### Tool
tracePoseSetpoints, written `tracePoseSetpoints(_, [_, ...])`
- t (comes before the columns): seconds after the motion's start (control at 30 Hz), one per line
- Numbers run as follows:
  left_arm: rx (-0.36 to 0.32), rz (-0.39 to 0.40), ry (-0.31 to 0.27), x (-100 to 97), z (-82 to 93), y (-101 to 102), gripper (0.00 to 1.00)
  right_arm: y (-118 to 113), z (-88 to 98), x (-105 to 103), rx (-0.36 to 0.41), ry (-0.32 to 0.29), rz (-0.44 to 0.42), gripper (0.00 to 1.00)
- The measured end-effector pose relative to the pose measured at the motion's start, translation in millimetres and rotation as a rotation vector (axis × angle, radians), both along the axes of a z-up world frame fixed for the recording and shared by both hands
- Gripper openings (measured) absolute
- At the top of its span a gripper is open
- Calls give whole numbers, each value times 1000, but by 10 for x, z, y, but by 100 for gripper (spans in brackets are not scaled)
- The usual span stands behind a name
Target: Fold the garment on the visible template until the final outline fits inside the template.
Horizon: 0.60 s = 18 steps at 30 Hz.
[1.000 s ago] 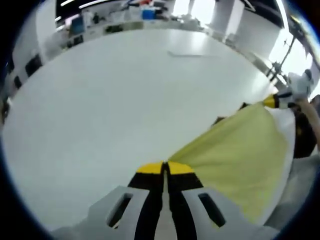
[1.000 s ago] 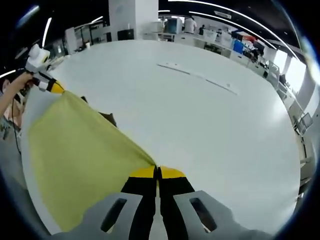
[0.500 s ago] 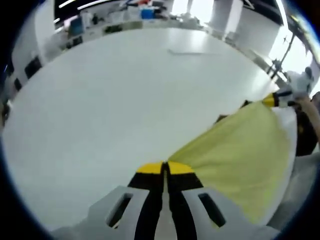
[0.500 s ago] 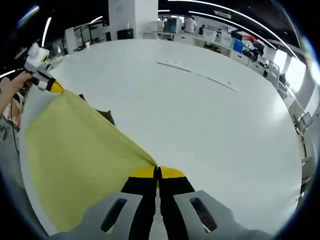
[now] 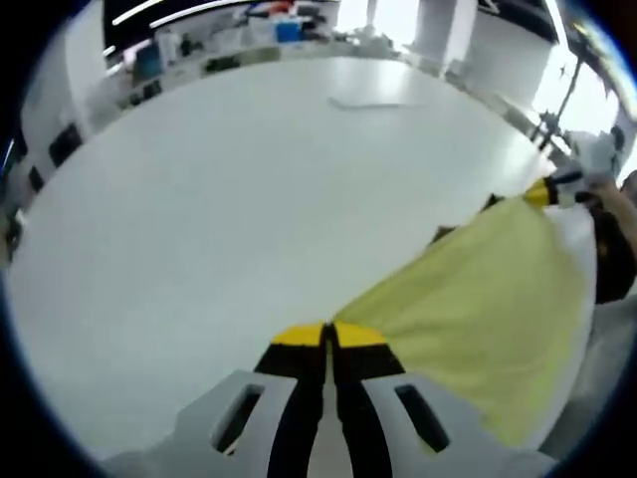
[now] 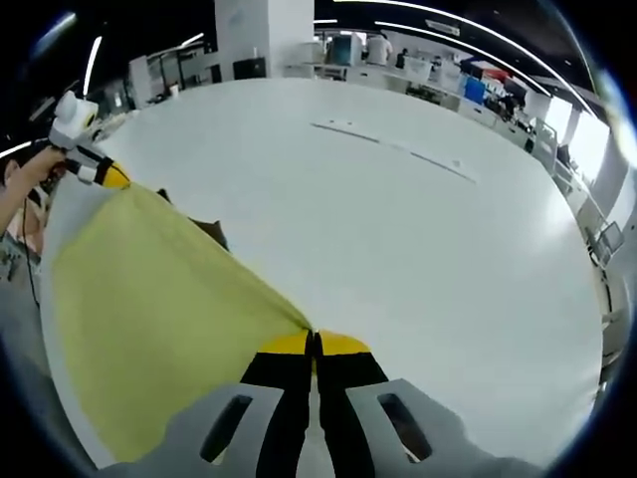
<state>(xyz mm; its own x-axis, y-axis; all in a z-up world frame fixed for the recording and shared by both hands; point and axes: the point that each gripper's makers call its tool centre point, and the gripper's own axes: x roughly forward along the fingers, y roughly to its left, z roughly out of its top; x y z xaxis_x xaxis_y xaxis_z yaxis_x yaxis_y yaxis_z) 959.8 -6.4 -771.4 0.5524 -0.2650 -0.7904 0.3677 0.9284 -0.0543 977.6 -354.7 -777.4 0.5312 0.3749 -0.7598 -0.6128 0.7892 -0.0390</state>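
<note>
White, wide tabletop (image 5: 219, 219) carries nothing near the pale yellow cloth garment (image 5: 478, 319), which hangs stretched between both tools. Left gripper (image 5: 328, 334) and right gripper (image 6: 314, 342) are each clamped on a garment corner. Since a second ago almost nothing has shifted, so I judge the fold has yet to begin.

No legible text or labels.

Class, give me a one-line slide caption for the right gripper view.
Right tongs and left tongs stretch a yellow garment over a white table.
</note>
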Motion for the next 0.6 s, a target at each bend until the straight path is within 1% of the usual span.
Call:
tracePoseSetpoints(0.17, [-7,5,-2,26,-10,2,0,-4,-1,3,12,5,-11,2])
tracePoseSetpoints(0.3, [-3,0,-2,29,-14,7,0,1,1,1,4,0,-6,2])
tracePoseSetpoints(0.43, [7,-21,-7,33,-15,13,0,4,7,-2,-3,1,-4,2])
tracePoseSetpoints(0.6, [-7,-15,-12,24,-7,27,0,11,32,4,-8,-6,-5,3])
